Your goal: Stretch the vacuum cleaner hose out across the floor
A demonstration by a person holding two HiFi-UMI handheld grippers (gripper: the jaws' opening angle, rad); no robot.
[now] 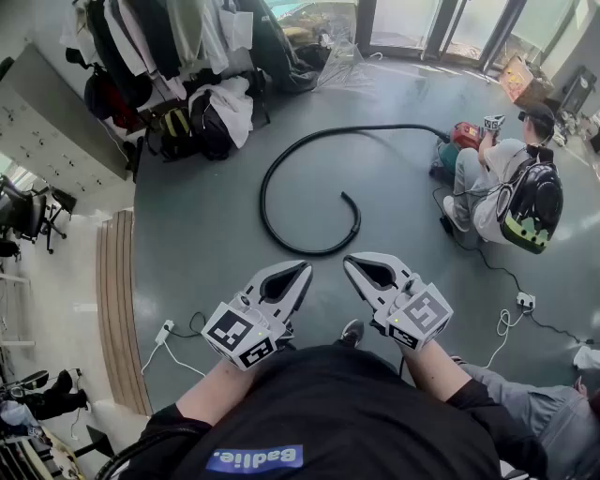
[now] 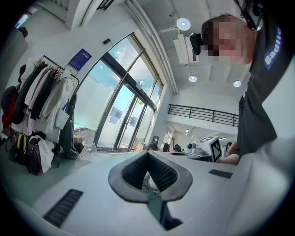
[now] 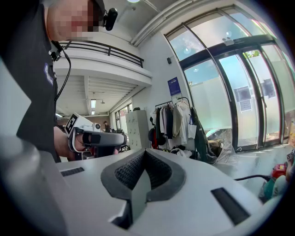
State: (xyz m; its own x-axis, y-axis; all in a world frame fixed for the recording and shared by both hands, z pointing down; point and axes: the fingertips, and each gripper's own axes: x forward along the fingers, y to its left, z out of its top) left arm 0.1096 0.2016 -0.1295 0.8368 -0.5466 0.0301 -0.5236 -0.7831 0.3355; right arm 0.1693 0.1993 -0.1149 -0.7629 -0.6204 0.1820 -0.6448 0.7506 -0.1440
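A black vacuum hose (image 1: 281, 169) lies curled in a loose spiral on the grey floor, its free end (image 1: 344, 196) inside the loop. The other end runs right to a red and green vacuum cleaner (image 1: 457, 142) beside a seated person (image 1: 502, 178); a short stretch of hose (image 3: 251, 177) shows in the right gripper view. My left gripper (image 1: 305, 269) and right gripper (image 1: 348, 262) are held side by side above the floor, well short of the hose. Both are shut with nothing between the jaws, which meet in the left gripper view (image 2: 148, 183) and the right gripper view (image 3: 140, 175).
A clothes rack with coats (image 1: 159, 37) and bags (image 1: 192, 122) stands at the back left. A wooden ramp (image 1: 117, 309) runs along the left. Power strips and cables (image 1: 164, 333) (image 1: 525, 302) lie on the floor. Glass doors (image 1: 441, 23) are at the back.
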